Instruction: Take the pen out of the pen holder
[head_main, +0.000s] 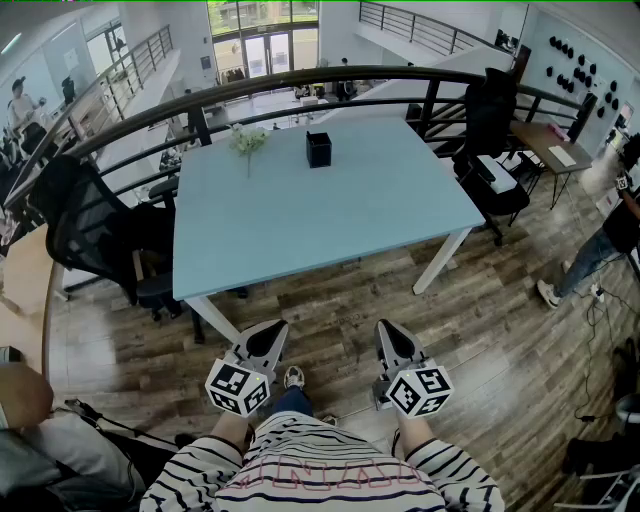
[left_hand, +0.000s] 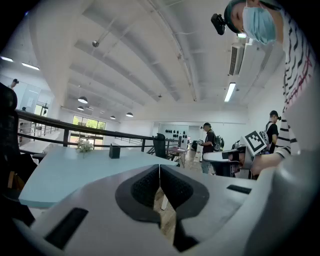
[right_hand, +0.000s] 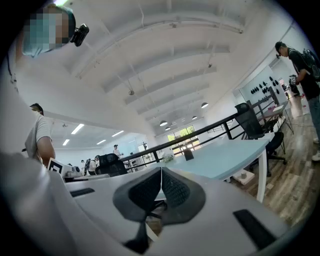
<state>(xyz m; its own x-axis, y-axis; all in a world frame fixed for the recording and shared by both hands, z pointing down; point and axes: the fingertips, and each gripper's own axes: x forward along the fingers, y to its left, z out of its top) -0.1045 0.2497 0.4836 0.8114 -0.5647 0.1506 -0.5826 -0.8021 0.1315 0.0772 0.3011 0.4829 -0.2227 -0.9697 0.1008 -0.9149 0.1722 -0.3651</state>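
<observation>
A small black pen holder (head_main: 319, 149) stands near the far edge of the light blue table (head_main: 330, 215); it also shows as a dark box (left_hand: 114, 151) in the left gripper view and far off (right_hand: 188, 154) in the right gripper view. No pen can be made out. My left gripper (head_main: 270, 334) and right gripper (head_main: 390, 332) are both shut and empty, held side by side over the wood floor, well short of the table's near edge. Their pads meet in each gripper view (left_hand: 159, 176) (right_hand: 161, 181).
A small vase of white flowers (head_main: 247, 139) stands left of the holder. Black office chairs sit at the table's left (head_main: 95, 235) and right (head_main: 490, 130). A dark curved railing (head_main: 300, 85) runs behind the table. A person (head_main: 600, 245) stands at the right.
</observation>
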